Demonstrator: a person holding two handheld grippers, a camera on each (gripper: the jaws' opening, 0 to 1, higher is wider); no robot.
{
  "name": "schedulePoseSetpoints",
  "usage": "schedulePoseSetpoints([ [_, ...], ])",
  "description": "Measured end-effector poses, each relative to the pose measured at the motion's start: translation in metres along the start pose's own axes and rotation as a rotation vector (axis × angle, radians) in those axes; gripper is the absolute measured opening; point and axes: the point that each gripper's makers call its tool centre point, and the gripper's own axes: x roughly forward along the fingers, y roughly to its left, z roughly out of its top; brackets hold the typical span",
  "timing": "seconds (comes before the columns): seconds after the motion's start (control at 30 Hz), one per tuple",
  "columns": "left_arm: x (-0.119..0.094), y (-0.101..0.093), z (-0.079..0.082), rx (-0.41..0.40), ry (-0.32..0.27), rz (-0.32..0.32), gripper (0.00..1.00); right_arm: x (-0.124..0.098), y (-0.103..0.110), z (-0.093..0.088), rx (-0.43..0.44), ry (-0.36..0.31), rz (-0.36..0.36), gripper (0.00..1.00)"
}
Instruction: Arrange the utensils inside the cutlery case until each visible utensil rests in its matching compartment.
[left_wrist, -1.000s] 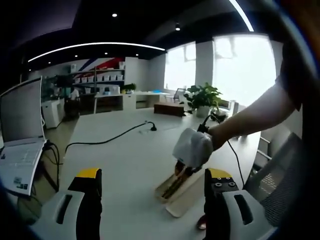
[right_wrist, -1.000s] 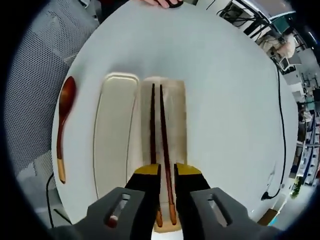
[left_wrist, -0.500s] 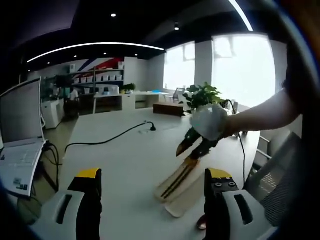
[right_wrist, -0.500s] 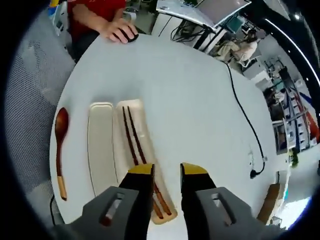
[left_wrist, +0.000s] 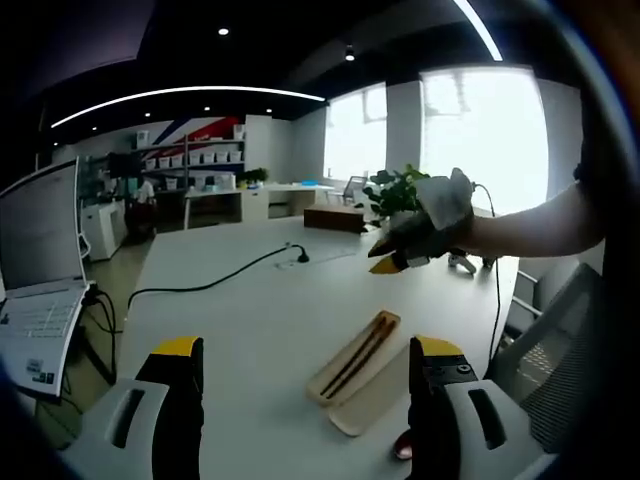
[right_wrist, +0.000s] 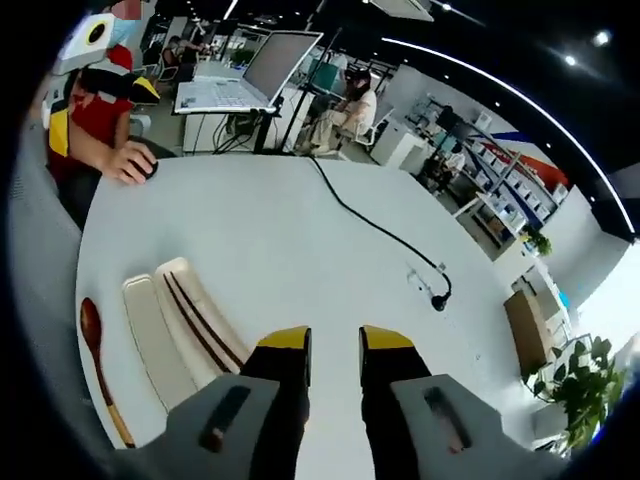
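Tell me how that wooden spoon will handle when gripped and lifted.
The wooden spoon looks rigid and probably light. Its thin handle lies flat on the white table, so getting jaws under it may be fiddly. The smooth, glossy finish could slip; the rounded bowl may let it rock.

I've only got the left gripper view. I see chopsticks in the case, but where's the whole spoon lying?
Observer: The wooden spoon lies on the table, outside the case, beside its empty half.
Operator: Is the right gripper carrying anything?
Observer: No, the right gripper has nothing between its jaws, which stand slightly apart.
Operator: Anyone else at the table?
Observer: A person's hand rests on a mouse at the far edge.
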Motion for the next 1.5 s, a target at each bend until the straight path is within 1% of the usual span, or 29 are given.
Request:
schedulePoseSetpoints([
  [0.17, 0.0, -0.001, 0.0, 0.003, -0.001, -0.001, 0.87, -0.008, 0.007, -0.004, 0.009, 0.005, 0.0, 0.17],
  [0.23, 0.0, -0.001, 0.0, 0.005, 0.0, 0.0, 0.87, -0.013, 0.01, 0.0, 0.026, -0.012, -0.002, 0.18],
  [0.33, 0.0, 0.0, 0.001, 0.005, -0.002, 0.003, 0.87, -0.019, 0.019, 0.003, 0.028, -0.018, 0.012, 0.21],
  [0.37, 0.0, -0.001, 0.001, 0.006, -0.003, 0.002, 0.87, -0.021, 0.023, 0.005, 0.026, -0.029, 0.029, 0.22],
  [0.43, 0.0, -0.001, 0.001, 0.01, -0.004, 0.001, 0.87, -0.026, 0.026, 0.007, 0.043, -0.042, 0.031, 0.23],
  [0.57, 0.0, -0.001, 0.002, 0.009, -0.007, 0.002, 0.87, -0.034, 0.03, 0.008, 0.051, -0.047, 0.039, 0.25],
  [0.67, -0.002, 0.0, 0.003, 0.006, -0.014, 0.009, 0.87, -0.04, 0.038, 0.007, 0.053, -0.044, 0.055, 0.26],
  [0.83, -0.001, -0.002, 0.005, 0.009, -0.02, 0.0, 0.87, -0.048, 0.058, 0.0, 0.033, -0.024, 0.105, 0.27],
  [0.9, -0.001, -0.003, 0.005, 0.014, -0.02, -0.004, 0.87, -0.049, 0.064, -0.004, 0.039, -0.017, 0.12, 0.27],
  [0.93, -0.001, -0.003, 0.005, 0.014, -0.021, -0.003, 0.87, -0.05, 0.07, -0.007, 0.034, -0.011, 0.137, 0.27],
  [1.03, -0.002, -0.003, 0.006, 0.007, -0.028, -0.002, 0.87, -0.053, 0.081, -0.013, 0.003, 0.009, 0.154, 0.27],
  [1.1, -0.002, -0.003, 0.006, 0.007, -0.027, -0.005, 0.87, -0.054, 0.089, -0.015, 0.018, 0.009, 0.179, 0.27],
  [1.23, -0.002, -0.004, 0.006, 0.012, -0.027, -0.007, 0.87, -0.055, 0.104, -0.02, 0.003, 0.025, 0.213, 0.27],
  [1.4, -0.002, -0.004, 0.006, 0.013, -0.029, -0.007, 0.87, -0.053, 0.118, -0.025, 0.003, 0.042, 0.255, 0.27],
  [1.5, -0.002, -0.004, 0.006, 0.016, -0.028, -0.011, 0.87, -0.051, 0.125, -0.028, -0.015, 0.054, 0.278, 0.27],
])
